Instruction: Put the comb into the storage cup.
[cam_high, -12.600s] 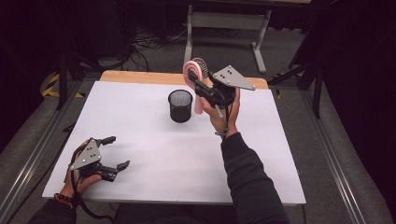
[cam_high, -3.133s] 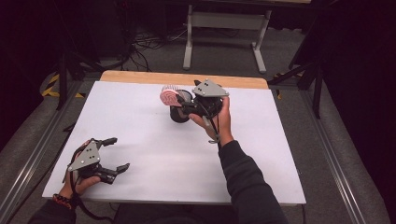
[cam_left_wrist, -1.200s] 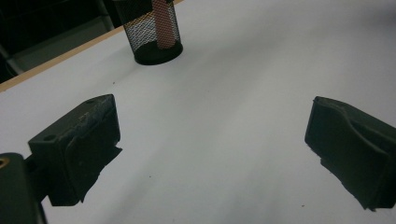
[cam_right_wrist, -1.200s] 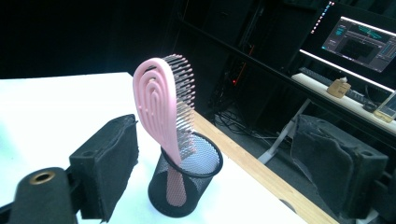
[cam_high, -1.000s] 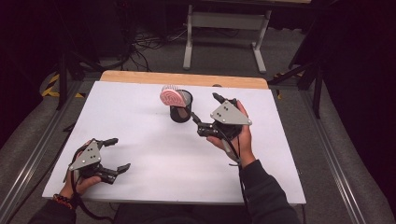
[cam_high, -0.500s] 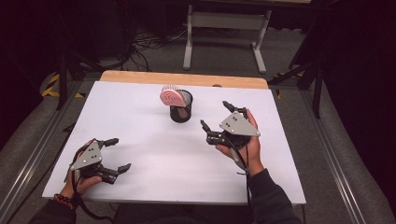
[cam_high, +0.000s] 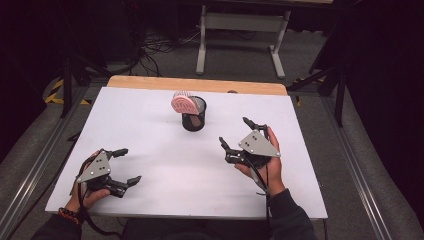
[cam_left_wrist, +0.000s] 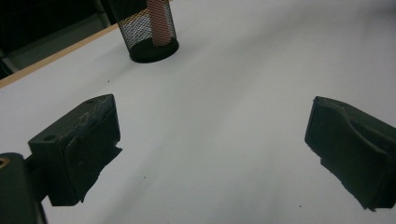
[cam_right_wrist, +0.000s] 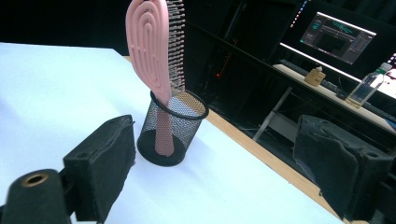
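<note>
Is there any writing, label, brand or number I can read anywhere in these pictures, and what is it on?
No text can be read.
Monitor behind the table: it shows a screen layout with lines, too small and blurred to read.
Clear bottle on the far desk: no readable label.
Pink hairbrush and black mesh cup: only moulded ridges and mesh, no lettering.
Grey plates on the right gripper and left gripper: only screws, no marks.
</note>
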